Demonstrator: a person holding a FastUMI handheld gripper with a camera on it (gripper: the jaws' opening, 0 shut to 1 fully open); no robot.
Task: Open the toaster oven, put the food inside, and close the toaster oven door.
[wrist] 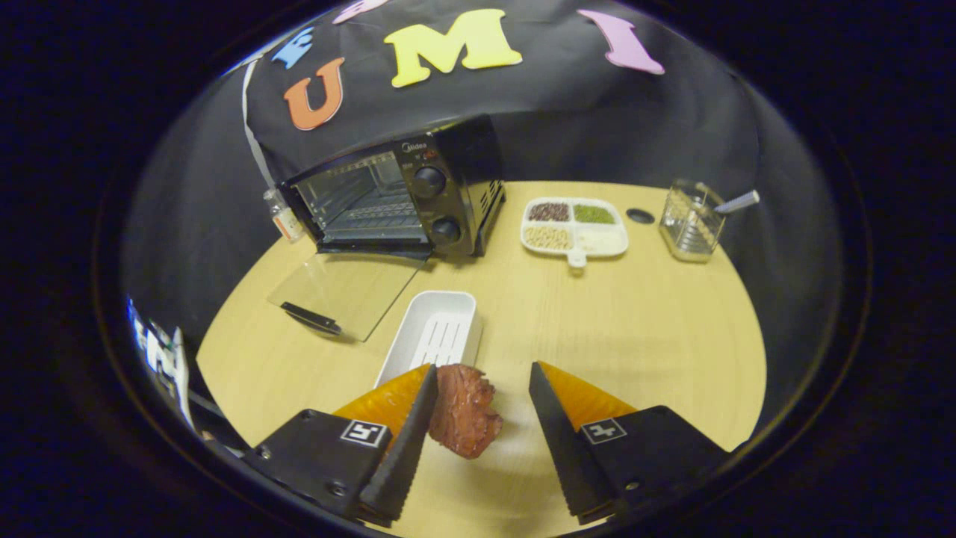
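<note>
The black toaster oven stands at the back left of the round wooden table. Its glass door is folded down flat, black handle toward me, and the wire rack inside is bare. A reddish-brown piece of meat sits between the fingers of my gripper, resting against the left finger. A clear gap separates it from the right finger, so the gripper is open. An empty white tray lies just ahead of the left finger.
To the right of the oven lies a white divided plate of beans and grains. Further right are a small black disc and a glass holder with a spoon. A small bottle stands at the oven's left.
</note>
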